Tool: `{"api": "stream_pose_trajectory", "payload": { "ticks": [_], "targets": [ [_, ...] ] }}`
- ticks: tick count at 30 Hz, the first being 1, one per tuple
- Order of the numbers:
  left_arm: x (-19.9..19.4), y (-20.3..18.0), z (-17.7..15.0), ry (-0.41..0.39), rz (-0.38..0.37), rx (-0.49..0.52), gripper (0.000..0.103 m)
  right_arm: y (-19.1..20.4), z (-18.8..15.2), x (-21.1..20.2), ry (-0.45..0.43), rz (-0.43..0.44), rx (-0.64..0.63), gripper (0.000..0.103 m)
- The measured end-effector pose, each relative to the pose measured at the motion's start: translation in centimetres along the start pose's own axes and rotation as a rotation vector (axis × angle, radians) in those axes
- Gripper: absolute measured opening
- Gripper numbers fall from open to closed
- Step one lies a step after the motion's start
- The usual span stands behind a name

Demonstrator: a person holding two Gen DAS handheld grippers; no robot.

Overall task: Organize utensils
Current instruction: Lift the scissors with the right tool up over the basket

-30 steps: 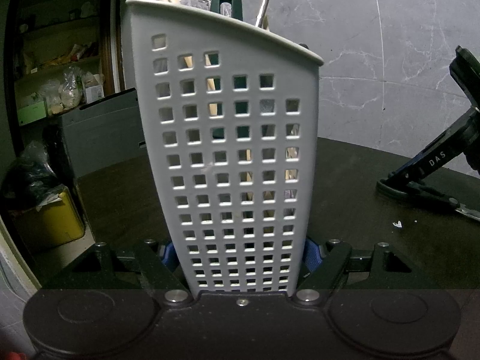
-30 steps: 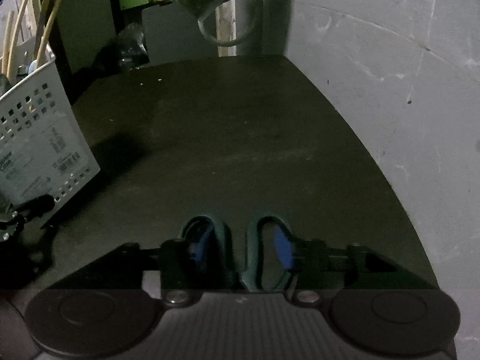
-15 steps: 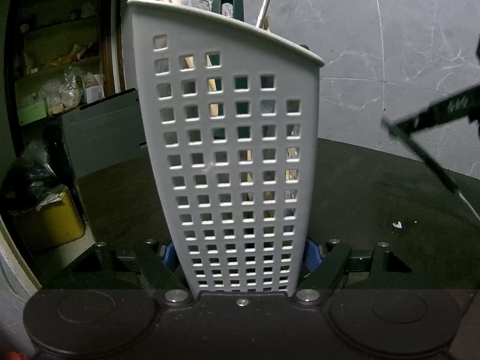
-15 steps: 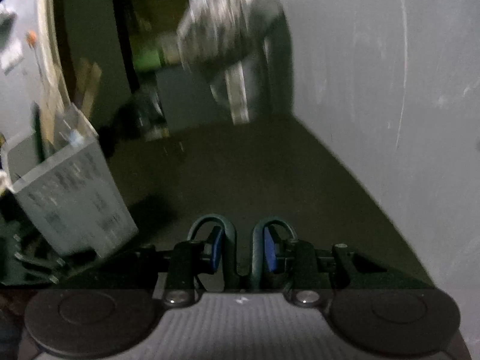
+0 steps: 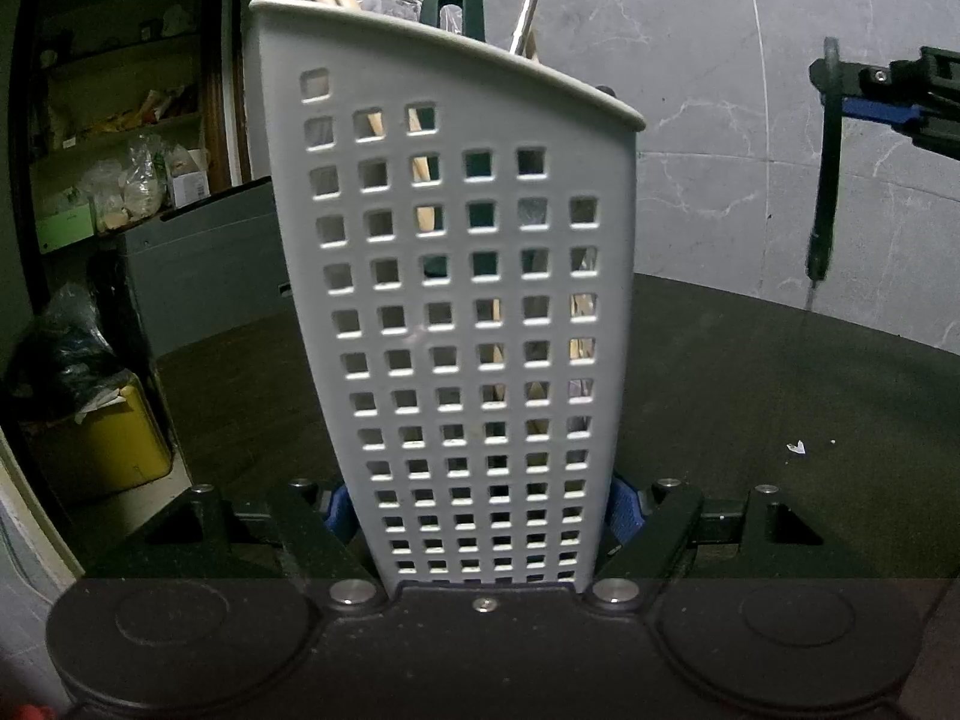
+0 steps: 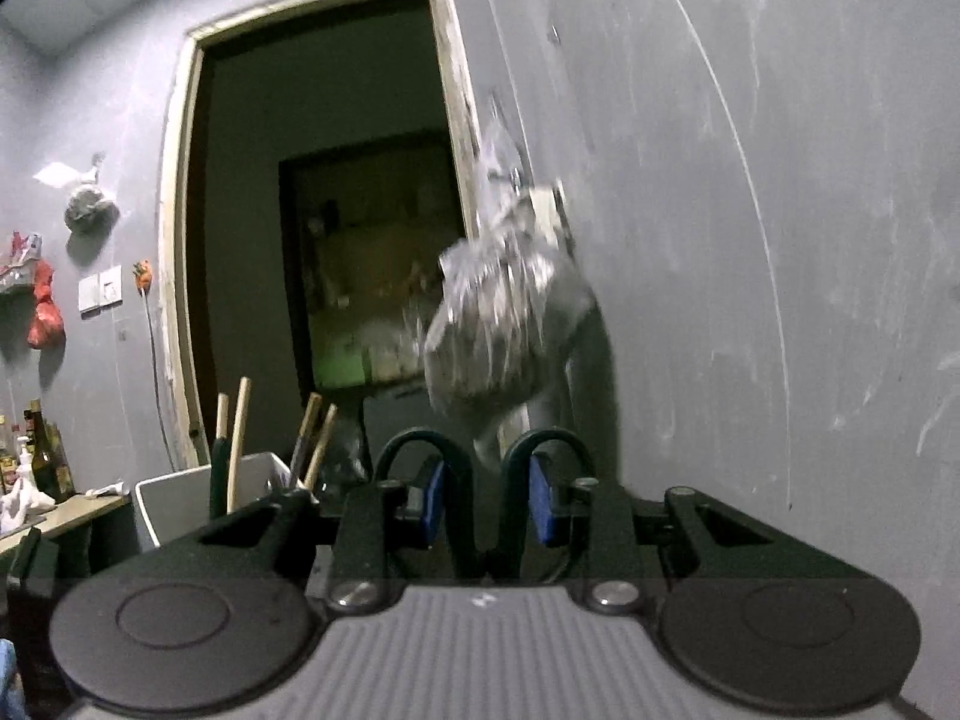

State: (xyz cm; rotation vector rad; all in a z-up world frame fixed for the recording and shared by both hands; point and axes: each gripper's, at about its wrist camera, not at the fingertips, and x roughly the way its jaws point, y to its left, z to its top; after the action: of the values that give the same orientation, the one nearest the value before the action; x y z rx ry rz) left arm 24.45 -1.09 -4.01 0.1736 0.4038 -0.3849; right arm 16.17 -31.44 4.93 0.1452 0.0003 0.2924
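- The dark worktop (image 5: 780, 396) is nearly bare in the left wrist view, apart from a small white scrap on its right side.
- The white perforated utensil holder (image 5: 468, 312) stands upright on it, pinched low down between the jaws of the left gripper (image 5: 480, 507); wooden handles, a green loop handle and a metal handle poke above its rim.
- The right gripper (image 6: 483, 501) has its jaws pinching the green scissors (image 6: 486, 504) by the two handle loops; in the left wrist view the blades hang down in the air, right of the holder and well apart from it.
- Risk, as I judge it: the scissors are held only by their loops, so they could swing or slip on the way over.
- The holder is already crowded; the blade tips could catch on the rim or on a standing handle, and a sideways push could tip the holder if the left grip gives.
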Motion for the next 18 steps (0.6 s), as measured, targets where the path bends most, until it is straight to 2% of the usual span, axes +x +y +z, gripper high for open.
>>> {"api": "stream_pose_trajectory", "payload": {
  "ticks": [2, 6, 18],
  "targets": [
    [0.0, 0.0, 0.0, 0.001, 0.001, 0.001, 0.078, 0.3, -0.4, -0.5, -0.039, -0.005, -0.014, 0.033],
    [0.0, -0.1, 0.0, 0.001, 0.001, 0.001, 0.078, 0.8, -1.3, -0.8, -0.057, -0.009, -0.036, 0.033],
    [0.0, -0.1, 0.1, 0.003, 0.002, 0.004, 0.078, 1.7, -1.8, -3.1, -0.053, -0.005, -0.072, 0.034]
  ]
}}
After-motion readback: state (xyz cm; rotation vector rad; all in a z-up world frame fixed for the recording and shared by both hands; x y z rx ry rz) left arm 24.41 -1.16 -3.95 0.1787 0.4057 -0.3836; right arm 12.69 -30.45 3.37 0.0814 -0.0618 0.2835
